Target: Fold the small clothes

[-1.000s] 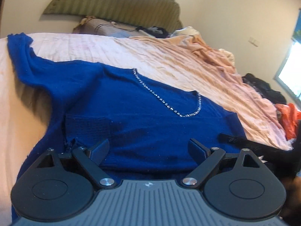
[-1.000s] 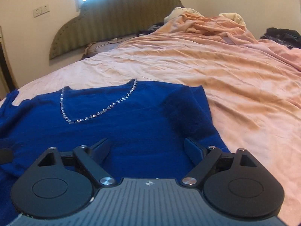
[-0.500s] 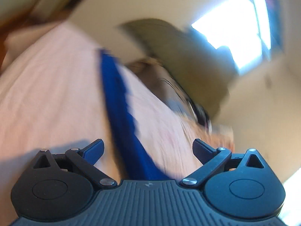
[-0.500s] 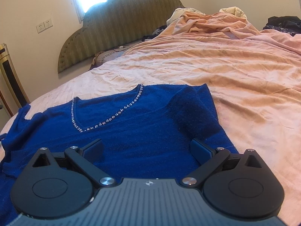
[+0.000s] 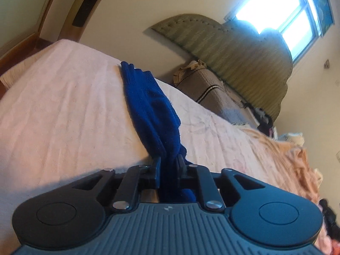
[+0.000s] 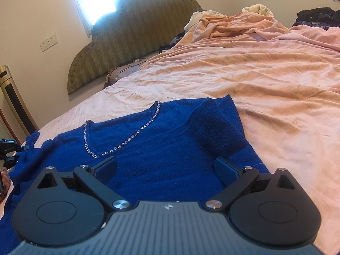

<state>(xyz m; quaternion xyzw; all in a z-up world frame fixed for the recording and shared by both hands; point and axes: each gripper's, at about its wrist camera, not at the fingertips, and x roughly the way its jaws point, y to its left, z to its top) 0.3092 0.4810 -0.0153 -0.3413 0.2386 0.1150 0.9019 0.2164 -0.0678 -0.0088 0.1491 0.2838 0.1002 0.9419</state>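
Observation:
A blue knit sweater (image 6: 153,144) with a rhinestone V-neckline (image 6: 125,142) lies flat on the pink bed sheet (image 6: 265,80). Its right sleeve is folded in over the body. In the left wrist view the left sleeve (image 5: 148,106) stretches away across the sheet, and my left gripper (image 5: 169,163) is shut on its near end. My right gripper (image 6: 165,165) hovers open just above the sweater's lower body, nothing between its fingers. The left gripper and a hand show faintly at the left edge of the right wrist view.
A green padded headboard (image 6: 131,36) stands against the wall under a bright window. A grey folded blanket (image 5: 214,93) and dark clothes lie near it. Bunched peach bedding (image 6: 244,25) and dark garments (image 6: 316,17) sit at the far side. A tall gold appliance (image 6: 12,97) stands left.
My left gripper swung left from over the sweater body to the sleeve and closed on it. My right gripper pulled back slightly and stays open.

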